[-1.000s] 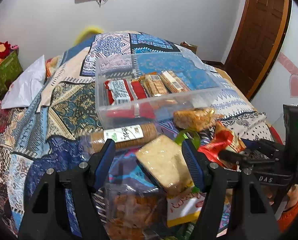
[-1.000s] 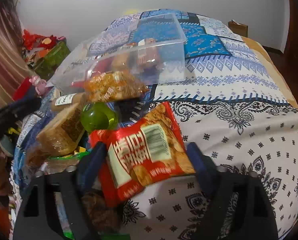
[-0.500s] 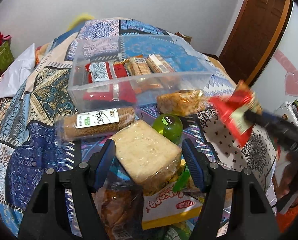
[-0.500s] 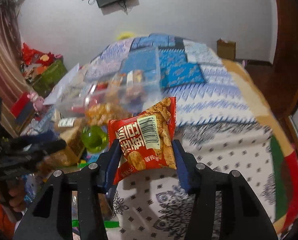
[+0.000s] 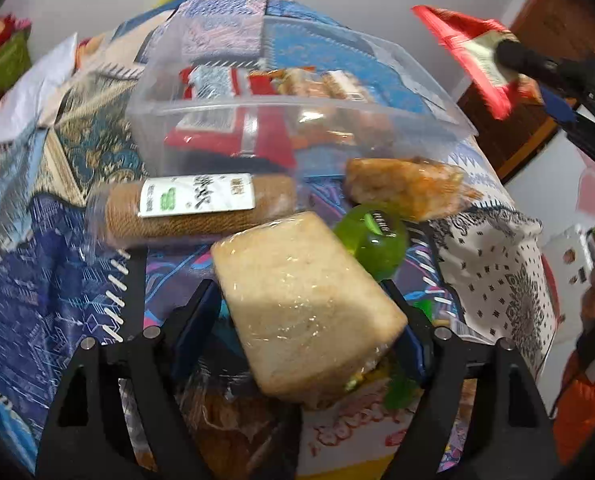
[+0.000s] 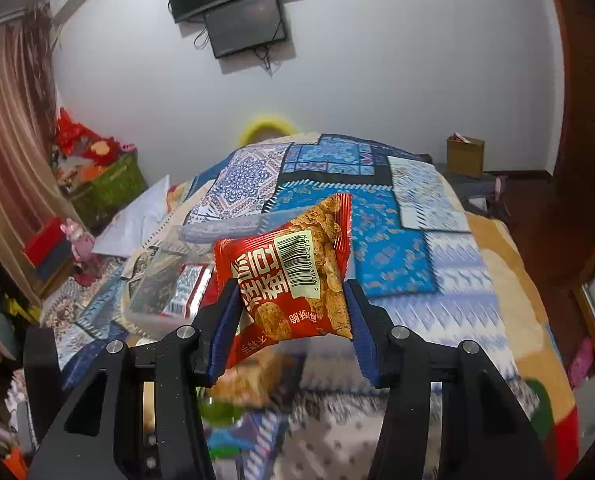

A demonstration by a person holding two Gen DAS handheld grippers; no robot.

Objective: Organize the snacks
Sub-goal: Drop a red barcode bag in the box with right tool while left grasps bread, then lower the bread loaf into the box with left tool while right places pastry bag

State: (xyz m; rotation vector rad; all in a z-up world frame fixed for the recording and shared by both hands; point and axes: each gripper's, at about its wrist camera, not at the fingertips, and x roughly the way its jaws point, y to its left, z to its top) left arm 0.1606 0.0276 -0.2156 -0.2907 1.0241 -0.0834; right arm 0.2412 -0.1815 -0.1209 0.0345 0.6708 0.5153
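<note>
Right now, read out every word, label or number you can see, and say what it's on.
"6 936429 40275", roughly: barcode digits on the red snack bag in the right gripper.
Large white Chinese characters on that bag: rotated, cannot read them surely.
White label on the biscuit roll: blurred.
Dark label on the green round container: blurred.

Red snack packet (image 6: 293, 280) in the right wrist view: carried large white Chinese characters, sideways, hard to read with certainty; beside them a white barcode label (image 6: 297, 264), digits beginning 6 936. Biscuit roll (image 5: 201, 208) in the left wrist view: bore a white label with green marks and black script, too blurred to read.
</note>
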